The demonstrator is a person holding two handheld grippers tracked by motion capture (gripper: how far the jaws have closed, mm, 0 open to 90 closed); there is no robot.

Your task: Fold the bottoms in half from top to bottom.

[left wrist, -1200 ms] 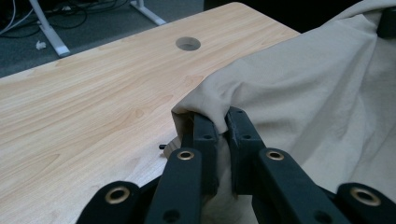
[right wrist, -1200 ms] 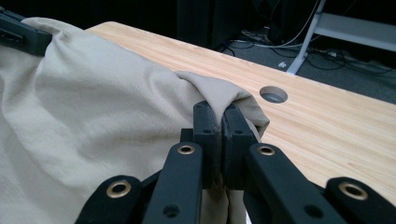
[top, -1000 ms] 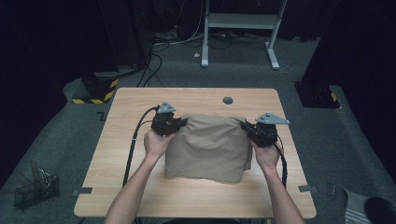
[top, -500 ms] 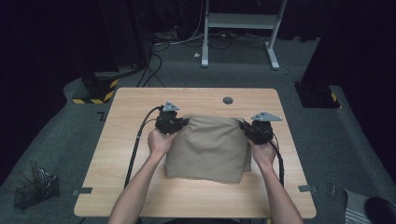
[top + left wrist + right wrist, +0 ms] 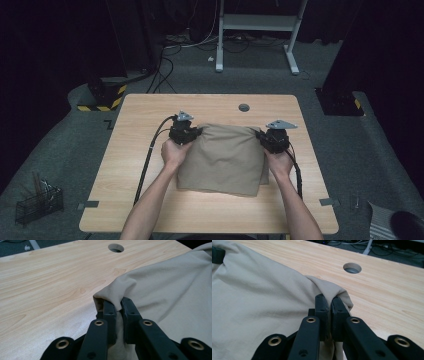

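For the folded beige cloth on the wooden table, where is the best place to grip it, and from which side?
Grip the folded beige cloth at its two far corners, coming in from its left and right sides. The fabric bunches into thick, pinchable folds there, and the left gripper and right gripper are each shut on one such corner; the flat middle offers no edge.

Cloth (image 5: 175, 290) cut off at right edge, its pinched corner prob. hidden btwn fingers (image 5: 110, 312).

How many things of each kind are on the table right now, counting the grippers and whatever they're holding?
Beige cloth: 1
Grippers: 2, the left gripper and the right gripper, each clamped on a far corner of the cloth
Total: 3
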